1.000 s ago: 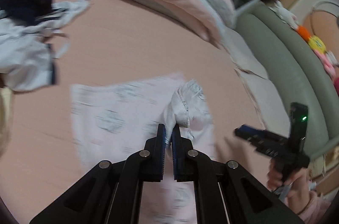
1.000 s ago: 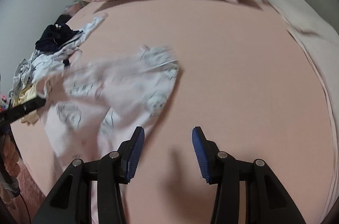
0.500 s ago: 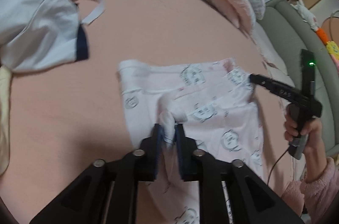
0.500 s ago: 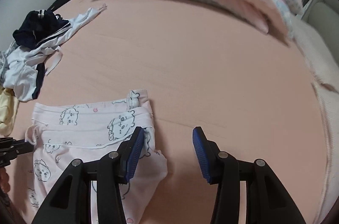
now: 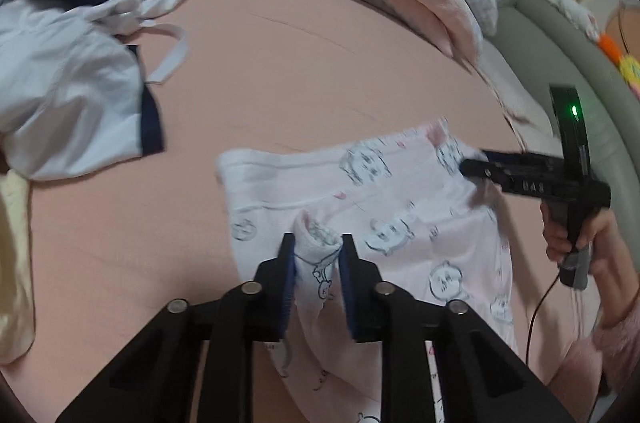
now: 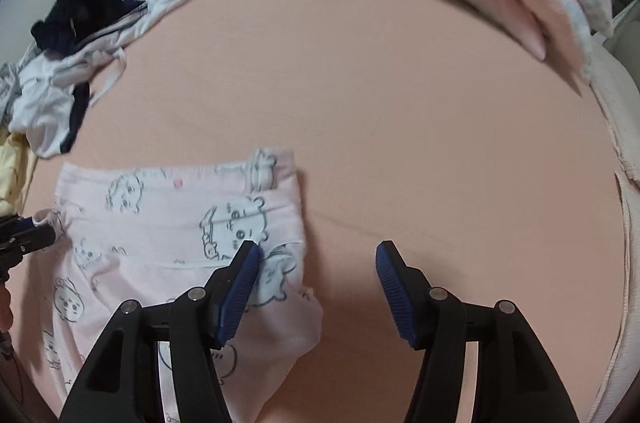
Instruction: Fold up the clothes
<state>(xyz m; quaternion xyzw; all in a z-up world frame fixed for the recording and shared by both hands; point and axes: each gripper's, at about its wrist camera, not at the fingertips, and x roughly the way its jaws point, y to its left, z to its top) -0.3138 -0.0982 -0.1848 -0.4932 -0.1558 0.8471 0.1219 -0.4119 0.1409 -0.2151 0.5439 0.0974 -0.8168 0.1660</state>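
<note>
The pink pyjama trousers (image 5: pixel 384 207) with cartoon prints lie spread on the pink bed sheet (image 5: pixel 280 71). The left gripper (image 5: pixel 318 251) has a raised fold of this cloth between its blue pads, and its jaws are closing on it. The right gripper (image 6: pixel 318 255) stands wide over the trousers' right edge, its jaws are opening and grip nothing. A heap of white and navy clothes (image 6: pixel 68 63) lies well apart, at the left.

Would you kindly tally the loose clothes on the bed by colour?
Pink printed: 1, the pants
White with navy trim: 1, the top
Navy: 1, the dark garment
Yellow: 1, the pale cloth
Total: 4; the left pile is tangled, so more may be hidden.
</note>
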